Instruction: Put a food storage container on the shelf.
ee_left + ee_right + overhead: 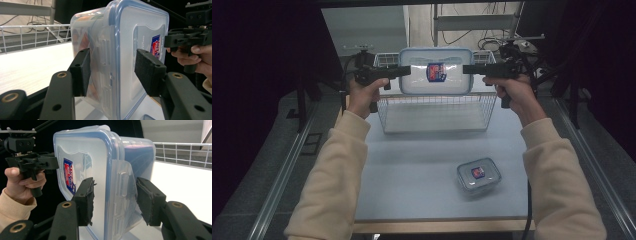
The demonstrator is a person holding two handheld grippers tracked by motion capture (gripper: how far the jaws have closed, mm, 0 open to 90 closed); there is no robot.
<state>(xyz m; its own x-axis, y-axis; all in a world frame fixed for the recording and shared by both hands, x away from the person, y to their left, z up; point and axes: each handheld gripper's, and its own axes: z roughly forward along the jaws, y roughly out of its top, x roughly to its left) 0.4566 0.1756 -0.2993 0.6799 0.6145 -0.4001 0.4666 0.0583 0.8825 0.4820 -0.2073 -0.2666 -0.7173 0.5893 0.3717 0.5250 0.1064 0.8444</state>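
A large clear container [435,71] with a blue-rimmed lid and a red-and-blue label stands on edge in the air over a white wire basket [388,114], lid towards me. My left gripper [406,71] holds its left side and my right gripper [467,69] holds its right side. In the left gripper view the pads [81,72] straddle the container's [120,50] latch edge, with the left gripper [111,71] shut on it. The right gripper view shows the right gripper [115,200] clamping the opposite edge of the container [85,157].
A small clear container [479,175] with the same label sits on the pale table [412,165] at the front right. The wire basket has nothing in it and stands at the table's far middle. Dark curtains flank both sides, and metal rails run along the table edges.
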